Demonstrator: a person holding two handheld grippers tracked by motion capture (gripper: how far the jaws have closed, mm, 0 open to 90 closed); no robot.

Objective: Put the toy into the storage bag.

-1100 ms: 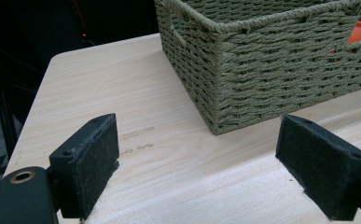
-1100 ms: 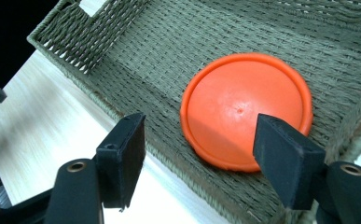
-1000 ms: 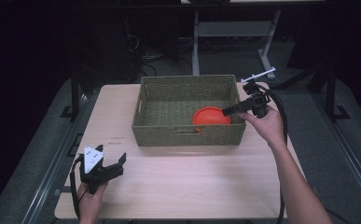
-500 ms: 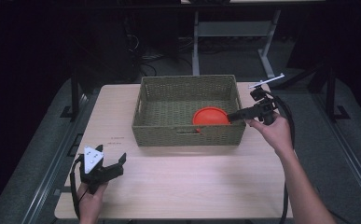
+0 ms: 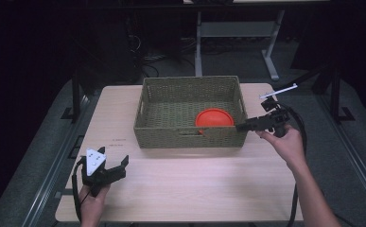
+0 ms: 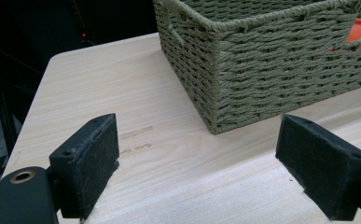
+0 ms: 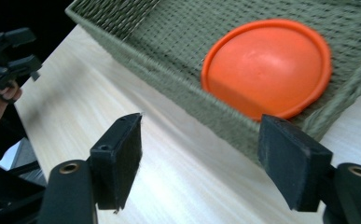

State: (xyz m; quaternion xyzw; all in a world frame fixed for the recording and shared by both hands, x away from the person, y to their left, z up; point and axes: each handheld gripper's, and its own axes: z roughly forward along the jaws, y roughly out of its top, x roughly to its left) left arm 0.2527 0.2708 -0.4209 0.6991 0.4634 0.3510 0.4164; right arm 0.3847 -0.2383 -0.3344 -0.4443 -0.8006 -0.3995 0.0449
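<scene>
An orange disc point(image 5: 213, 118) lies in the front right part of a woven olive basket point(image 5: 190, 111) at the table's middle. My right gripper point(image 5: 242, 126) hovers just outside the basket's front right corner and points left at it. In the right gripper view the right gripper point(image 7: 199, 140) stands open, its jaws having just been opening a little further with nothing between them; the disc point(image 7: 267, 65) lies beyond them behind the basket wall point(image 7: 178, 79). My left gripper point(image 5: 114, 163) rests open near the table's front left. In its own view the left gripper point(image 6: 201, 140) faces the basket's corner point(image 6: 271, 70).
The light wooden table point(image 5: 180, 189) has bare room in front of the basket and along its left side. A metal stand point(image 5: 270, 56) rises behind the table. Dark floor surrounds it. A cable point(image 5: 303, 137) trails from the right gripper.
The right hand has drawn back from over the basket's rim, rightward and toward the front, to just outside its front right corner. The left hand has stayed put.
</scene>
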